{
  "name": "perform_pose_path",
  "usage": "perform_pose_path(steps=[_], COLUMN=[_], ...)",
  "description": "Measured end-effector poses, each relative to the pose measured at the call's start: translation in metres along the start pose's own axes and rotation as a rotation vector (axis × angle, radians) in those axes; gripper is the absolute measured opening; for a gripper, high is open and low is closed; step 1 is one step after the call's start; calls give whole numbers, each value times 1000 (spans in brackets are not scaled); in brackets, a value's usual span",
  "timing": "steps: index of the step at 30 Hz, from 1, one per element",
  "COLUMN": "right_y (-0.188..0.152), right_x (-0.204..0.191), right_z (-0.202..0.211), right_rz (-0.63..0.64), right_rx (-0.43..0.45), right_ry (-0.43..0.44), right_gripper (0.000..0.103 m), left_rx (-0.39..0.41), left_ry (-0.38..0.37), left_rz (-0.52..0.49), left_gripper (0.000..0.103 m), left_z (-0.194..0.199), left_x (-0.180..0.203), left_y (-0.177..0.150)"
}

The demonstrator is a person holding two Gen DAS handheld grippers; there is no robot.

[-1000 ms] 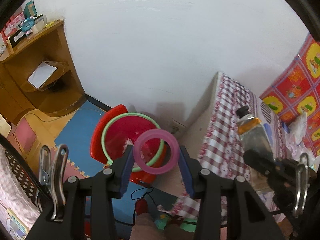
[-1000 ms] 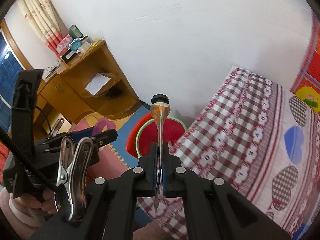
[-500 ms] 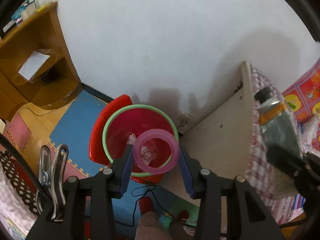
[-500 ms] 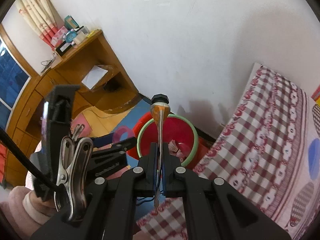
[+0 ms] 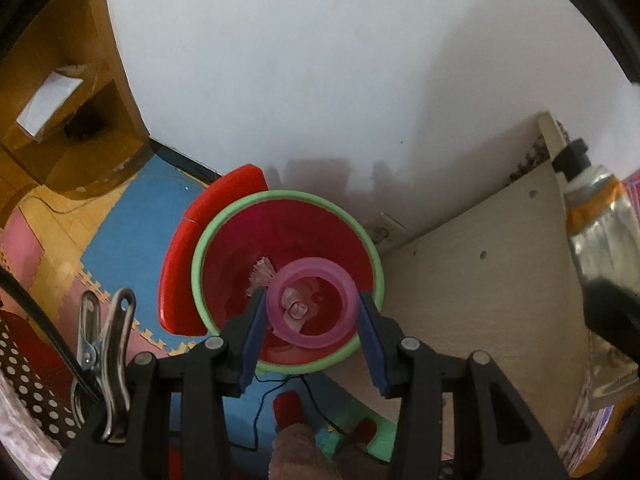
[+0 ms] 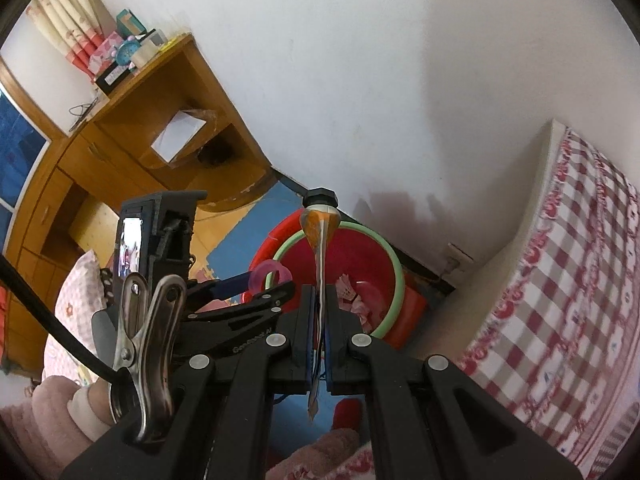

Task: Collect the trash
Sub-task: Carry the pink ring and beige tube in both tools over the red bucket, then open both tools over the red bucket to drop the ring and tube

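Over the red bin, the left hand-held gripper points steeply down, clasping a pink ring.

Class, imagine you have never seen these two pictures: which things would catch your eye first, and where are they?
First the red bin with its green rim, on the floor against the white wall beside the bed. Right over its mouth the left gripper holds a translucent pink ring. The right gripper pinches a flattened tube with a black cap, pointing towards the bin.
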State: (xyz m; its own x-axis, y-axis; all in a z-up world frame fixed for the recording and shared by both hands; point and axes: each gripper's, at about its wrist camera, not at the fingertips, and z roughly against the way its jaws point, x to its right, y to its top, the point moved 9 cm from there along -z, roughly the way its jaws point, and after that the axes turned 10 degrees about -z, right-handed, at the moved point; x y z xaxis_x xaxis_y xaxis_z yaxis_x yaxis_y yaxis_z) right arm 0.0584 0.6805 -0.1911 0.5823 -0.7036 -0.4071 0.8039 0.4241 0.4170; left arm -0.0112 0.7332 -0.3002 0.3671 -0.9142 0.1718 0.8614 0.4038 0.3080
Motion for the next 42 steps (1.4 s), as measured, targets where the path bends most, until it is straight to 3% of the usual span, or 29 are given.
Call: perform_pose_path(steps=[8, 22, 40, 42], right_y=[6, 6, 4, 5], right_x=[-6, -17, -24, -23], right_z=[-23, -59, -93, -94], right_rz=[20, 108, 151, 144], right_rx=[-31, -99, -161, -161], right_ry=[-4, -24, -40, -43], right_gripper=[5, 5, 5, 8], left_rx=[-10, 36, 64, 67], left_ry=[-13, 2, 46, 45], left_rz=[26, 141, 197, 199], left_gripper=[61, 61, 61, 61], left_z=[-11, 12, 36, 38], left_x=[-7, -19, -46, -47], left_y=[0, -4, -9, -10])
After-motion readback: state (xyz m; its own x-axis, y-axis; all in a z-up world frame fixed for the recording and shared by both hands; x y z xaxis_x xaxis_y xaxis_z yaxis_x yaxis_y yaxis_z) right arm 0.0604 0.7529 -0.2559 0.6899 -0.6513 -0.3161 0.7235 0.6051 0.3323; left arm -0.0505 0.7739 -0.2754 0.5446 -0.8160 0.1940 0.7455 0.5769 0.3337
